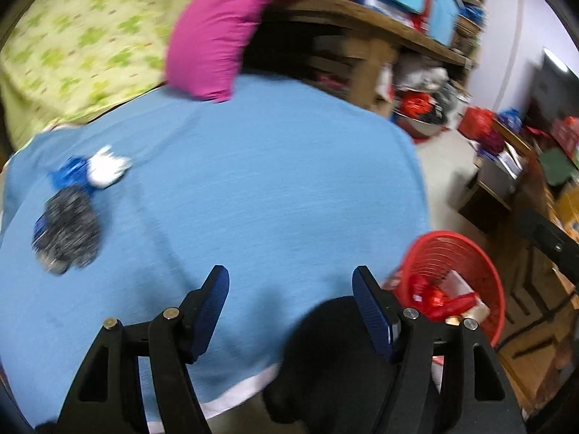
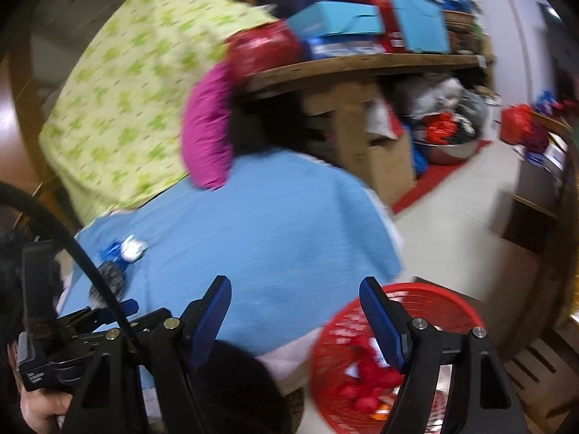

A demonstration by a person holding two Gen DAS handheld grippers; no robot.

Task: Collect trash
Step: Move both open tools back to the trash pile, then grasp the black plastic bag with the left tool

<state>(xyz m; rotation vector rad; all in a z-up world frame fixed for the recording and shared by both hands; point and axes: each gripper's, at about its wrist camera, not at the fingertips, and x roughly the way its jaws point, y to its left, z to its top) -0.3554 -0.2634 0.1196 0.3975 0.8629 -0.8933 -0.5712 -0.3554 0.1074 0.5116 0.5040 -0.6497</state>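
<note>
Overhead, both grippers tilted down, jaws apart, empty

Both views are motion-blurred. The scraps at left frame cannot be identified. The basket at lower right is partly hidden by a finger; its contents are indistinct. Shelf items unreadable.

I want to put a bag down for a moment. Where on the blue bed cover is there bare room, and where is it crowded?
The blue cover is bare across its middle and right, between the pink pillow and the red basket. Its left edge holds three scraps: blue, white, grey. The shelf is packed.
</note>
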